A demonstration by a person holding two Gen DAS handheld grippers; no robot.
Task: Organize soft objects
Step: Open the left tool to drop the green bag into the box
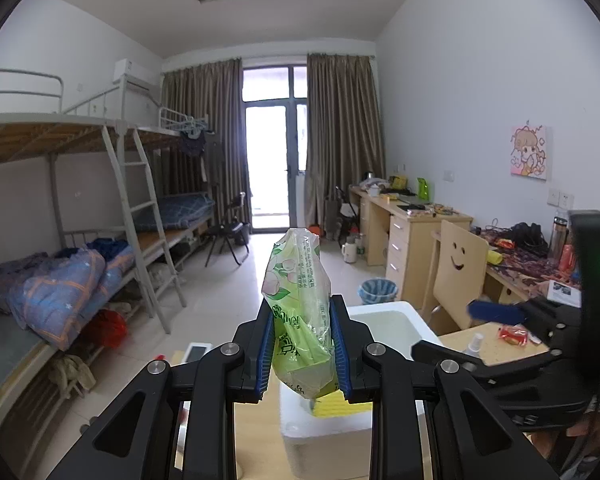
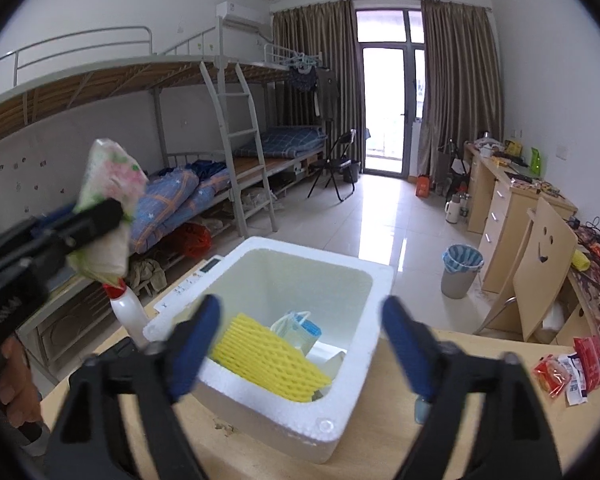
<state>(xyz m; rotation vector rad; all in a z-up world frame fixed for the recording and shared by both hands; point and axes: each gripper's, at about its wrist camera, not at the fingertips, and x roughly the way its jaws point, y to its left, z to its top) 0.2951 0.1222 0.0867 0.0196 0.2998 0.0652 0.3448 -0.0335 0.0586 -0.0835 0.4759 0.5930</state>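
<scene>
Nearest the right wrist lens: right gripper (image 2: 300, 344), blue pads (image 2: 198, 344) spread wide, nothing between them, poised over the white foam box (image 2: 268, 420) on the wooden table (image 2: 460, 420). Nearest the left wrist lens: left gripper (image 1: 303, 354), pads clamped on a green tissue pack (image 1: 300, 312), pack upright and raised above the near edge of the box; seen from the right wrist view as a crumpled pack held high at left, well clear of the box rim.

Inside the box: yellow foam net (image 2: 268, 356) leaning against the near wall, folded face masks (image 2: 298, 328) behind it, some pale item underneath, not clear enough to identify. Judged done: these soft items already stowed. Judged left: tissue pack yet to be lowered into the box and released.

Beside the box on the left: white spray bottle (image 2: 128, 308) with red top. On the table at right: red snack packets (image 2: 568, 368), outside the box; whether meant for stowing cannot be told.
</scene>
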